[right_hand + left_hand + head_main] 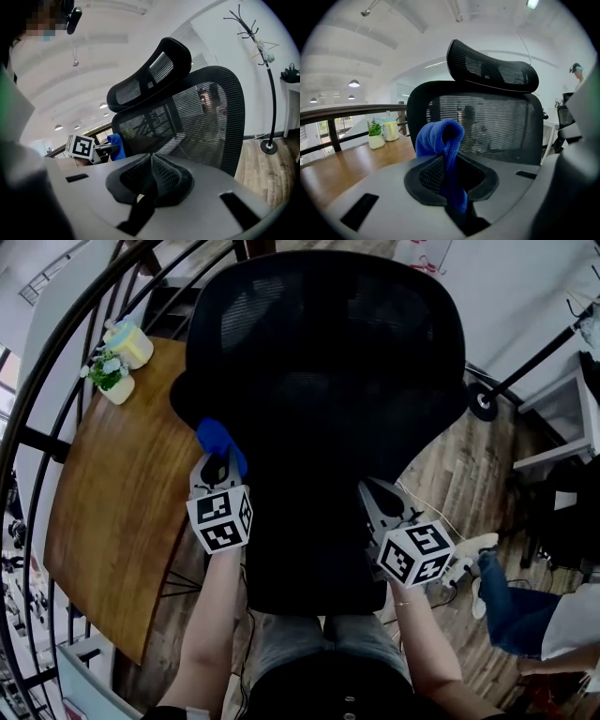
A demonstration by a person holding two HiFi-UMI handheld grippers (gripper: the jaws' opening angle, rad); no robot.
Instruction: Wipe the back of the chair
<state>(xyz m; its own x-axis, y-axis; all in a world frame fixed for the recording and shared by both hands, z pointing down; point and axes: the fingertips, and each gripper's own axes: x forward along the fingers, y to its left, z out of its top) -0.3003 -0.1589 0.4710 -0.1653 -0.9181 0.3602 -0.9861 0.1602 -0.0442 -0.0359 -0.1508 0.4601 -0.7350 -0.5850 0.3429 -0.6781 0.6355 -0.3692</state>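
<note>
Blue cloth (440, 140) is pinched between the closed jaws of the left gripper (449, 176). Its folded top stands above them, just beside the left edge of the black mesh chair back (497, 126); whether it touches, no view settles. The right gripper (151, 176) has its jaws pressed together on nothing, low at the chair back's right edge. Only the head view shows both grippers from above, and the wooden table (122, 512) left of the chair. The gripper views alone show the curved headrest (150, 77) as a separate piece above the back. At the table's far corner stand a small potted plant (112, 379) and a pale yellow container (131, 343). The right gripper view alone shows the whole coat stand (265, 70) beyond.
</note>
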